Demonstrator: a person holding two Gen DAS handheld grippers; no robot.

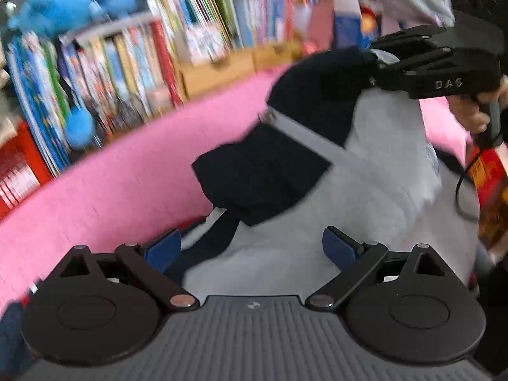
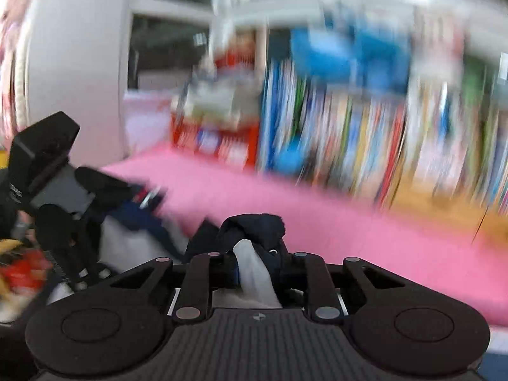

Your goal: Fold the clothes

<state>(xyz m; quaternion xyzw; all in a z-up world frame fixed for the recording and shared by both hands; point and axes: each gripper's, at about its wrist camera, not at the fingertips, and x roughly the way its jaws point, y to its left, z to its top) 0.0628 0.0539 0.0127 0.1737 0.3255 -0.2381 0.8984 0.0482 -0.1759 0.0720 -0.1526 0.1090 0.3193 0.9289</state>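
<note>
A white and navy garment (image 1: 374,190) hangs lifted above the pink mat (image 1: 111,190). My right gripper (image 1: 377,60) shows at the upper right of the left wrist view, shut on a navy part of the garment. In the right wrist view my right gripper (image 2: 254,266) is shut on bunched white and navy cloth (image 2: 254,231). My left gripper (image 1: 250,247) is open, with its blue pads either side of the garment's lower white part. It also shows at the left of the right wrist view (image 2: 104,197), beside the cloth.
A low shelf of upright books (image 1: 127,63) runs along the far edge of the mat, with a blue plush toy (image 1: 70,3) on top. A red box (image 1: 492,190) stands at the right. Both views are motion-blurred.
</note>
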